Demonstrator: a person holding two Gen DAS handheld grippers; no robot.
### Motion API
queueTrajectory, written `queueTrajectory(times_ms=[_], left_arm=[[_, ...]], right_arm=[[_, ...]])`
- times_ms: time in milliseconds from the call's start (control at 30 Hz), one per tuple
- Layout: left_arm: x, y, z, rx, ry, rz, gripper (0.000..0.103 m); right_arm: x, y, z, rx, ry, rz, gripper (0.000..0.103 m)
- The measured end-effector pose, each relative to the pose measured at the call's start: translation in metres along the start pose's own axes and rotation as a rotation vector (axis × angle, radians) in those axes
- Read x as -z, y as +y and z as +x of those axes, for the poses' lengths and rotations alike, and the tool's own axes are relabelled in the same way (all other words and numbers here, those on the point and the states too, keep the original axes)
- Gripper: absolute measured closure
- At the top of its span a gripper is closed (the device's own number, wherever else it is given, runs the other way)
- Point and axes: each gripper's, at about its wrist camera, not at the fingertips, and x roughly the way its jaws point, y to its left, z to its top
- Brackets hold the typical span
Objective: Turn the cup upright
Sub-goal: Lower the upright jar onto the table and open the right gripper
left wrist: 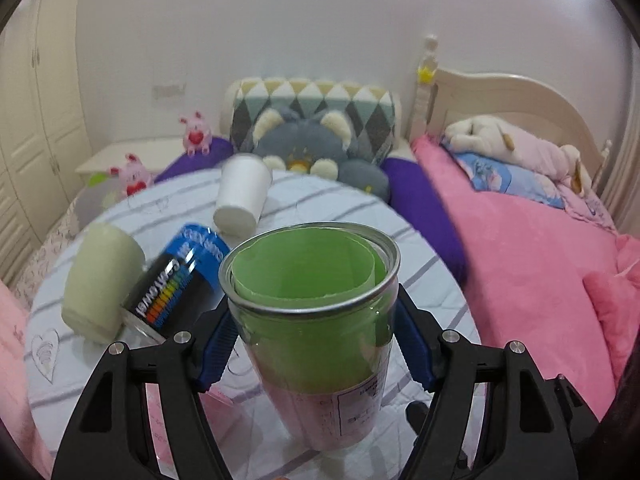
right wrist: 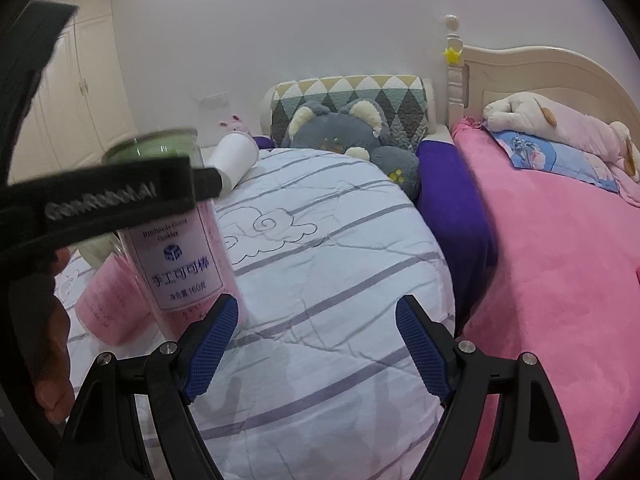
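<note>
Left tool clamped on upright cup, right tool wide open, holding nothing

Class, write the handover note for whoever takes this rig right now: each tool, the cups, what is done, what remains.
Left tool: shut on the clear jar cup, held upright, mouth up, over the striped quilt.
Right tool: open, holding nothing.
Done: this cup is turned upright.
Left: set it down and release. The white cup, pale green cup and black-and-blue cup lie tipped on the quilt.

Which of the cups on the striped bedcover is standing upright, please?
The clear cup with the green lining, held in the left gripper; the others lie on their sides.
</note>
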Motion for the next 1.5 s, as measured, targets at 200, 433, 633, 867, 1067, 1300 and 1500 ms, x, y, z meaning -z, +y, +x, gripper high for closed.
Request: queueTrajectory(times_ms=[200, 433, 633, 867, 1067, 1300, 1500], left_arm=[[0.01, -0.001, 0.002, -0.035, -0.012, 0.045, 0.031], [0.014, -0.004, -0.002, -0.036, -0.003, 0.06, 0.023], [0.016, 0.0, -0.009, -0.048, -0.002, 0.054, 0.007], [0.016, 0.008, -0.02, -0.034, -0.001, 0.047, 0.007], [0.018, 0.017, -0.041, -0.017, -0.037, 0.047, 0.004], [0.023, 0.034, -0.075, 0.006, -0.088, 0.043, 0.004], [0.029, 0.054, -0.113, -0.018, -0.149, 0.064, 0.003]], right_arm=[[0.003, 0.005, 0.005, 0.0, 0.018, -0.002, 0.02], [0.005, 0.011, 0.006, 0.004, 0.029, -0.007, 0.02], [0.001, 0.014, 0.003, 0.016, 0.019, -0.006, 0.02], [-0.001, 0.017, 0.001, 0.018, 0.015, -0.002, 0.02], [-0.003, 0.026, -0.01, 0.025, -0.002, -0.005, 0.02], [-0.005, 0.039, -0.028, 0.039, -0.029, -0.012, 0.02], [-0.004, 0.054, -0.048, 0.049, -0.062, -0.018, 0.02]])
